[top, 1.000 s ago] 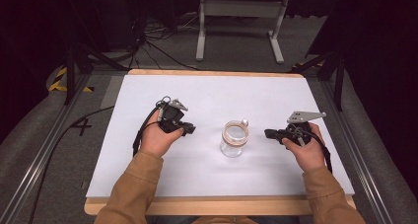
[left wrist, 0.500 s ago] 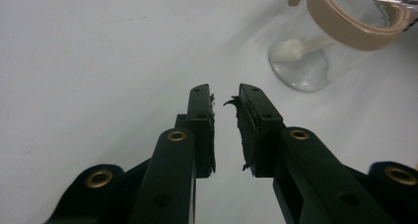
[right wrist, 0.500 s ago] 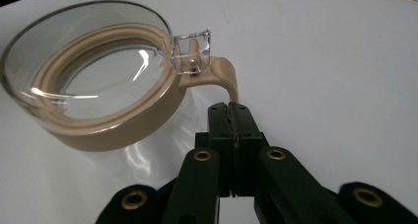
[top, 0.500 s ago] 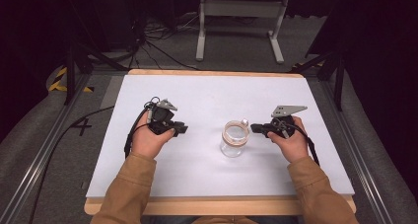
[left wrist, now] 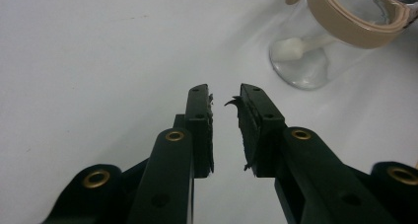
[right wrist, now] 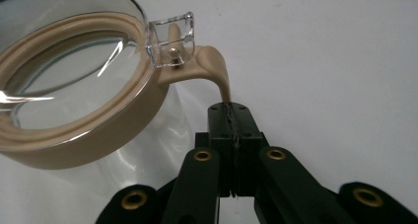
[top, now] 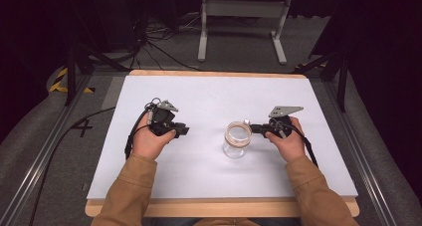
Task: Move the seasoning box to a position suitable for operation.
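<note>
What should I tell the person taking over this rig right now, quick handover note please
Right gripper: shut on the beige tab at the lid's clasp on the glass jar.
Left gripper: open, holding nothing, over bare table to the jar's left.
Jar: upright mid-table, lid looks seated on the rim; something white lies inside at the bottom.
Done: tab gripped.
Left: probably pull the tab to release the lid; the left gripper could steady the jar.
</note>
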